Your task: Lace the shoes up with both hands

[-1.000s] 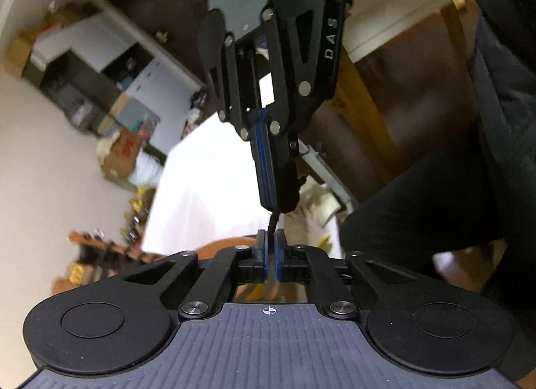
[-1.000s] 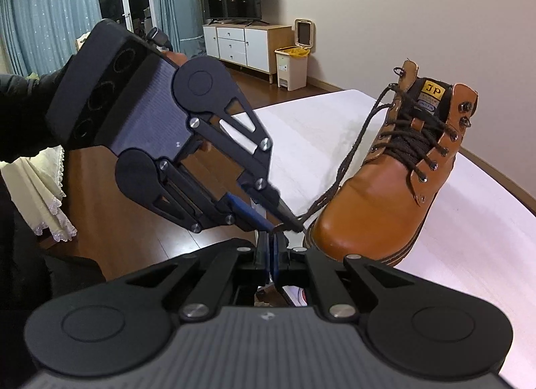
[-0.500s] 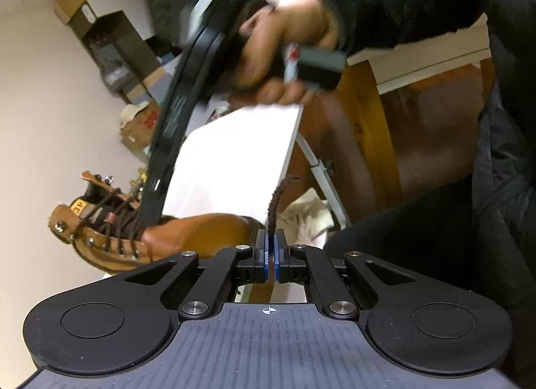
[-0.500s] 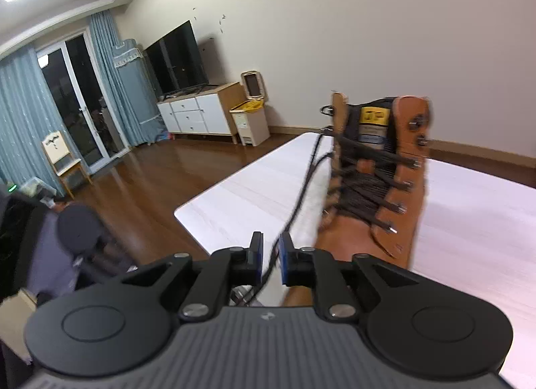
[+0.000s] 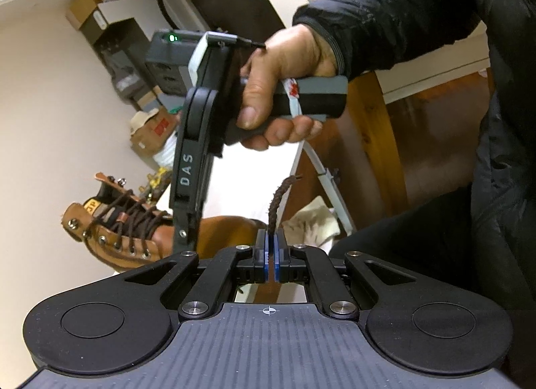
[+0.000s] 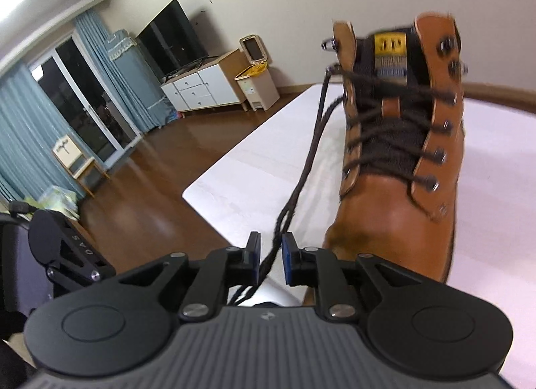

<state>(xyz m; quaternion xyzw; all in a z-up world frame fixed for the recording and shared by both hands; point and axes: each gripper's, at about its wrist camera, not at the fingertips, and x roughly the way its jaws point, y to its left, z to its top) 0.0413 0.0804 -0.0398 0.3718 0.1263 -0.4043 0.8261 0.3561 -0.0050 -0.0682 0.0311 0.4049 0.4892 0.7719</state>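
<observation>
Pinching the brown lace end (image 5: 275,205) in my left tongs (image 5: 271,256), I hold my right tongs (image 6: 270,256) apart around lace strands (image 6: 313,157); the tan boot (image 6: 398,168) stands on the white counter (image 6: 241,181).

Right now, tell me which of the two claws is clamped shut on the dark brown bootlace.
The left claw: its blue pads are pressed together on the dark brown bootlace. The right claw stands open, laces merely running between its pads.

Your left gripper (image 5: 270,245) has its fingers pressed together on the lace end (image 5: 277,201). Your right gripper (image 6: 270,253) has its fingers apart, the lace strands between them. Your right hand (image 5: 284,87) grips its handle.
</observation>
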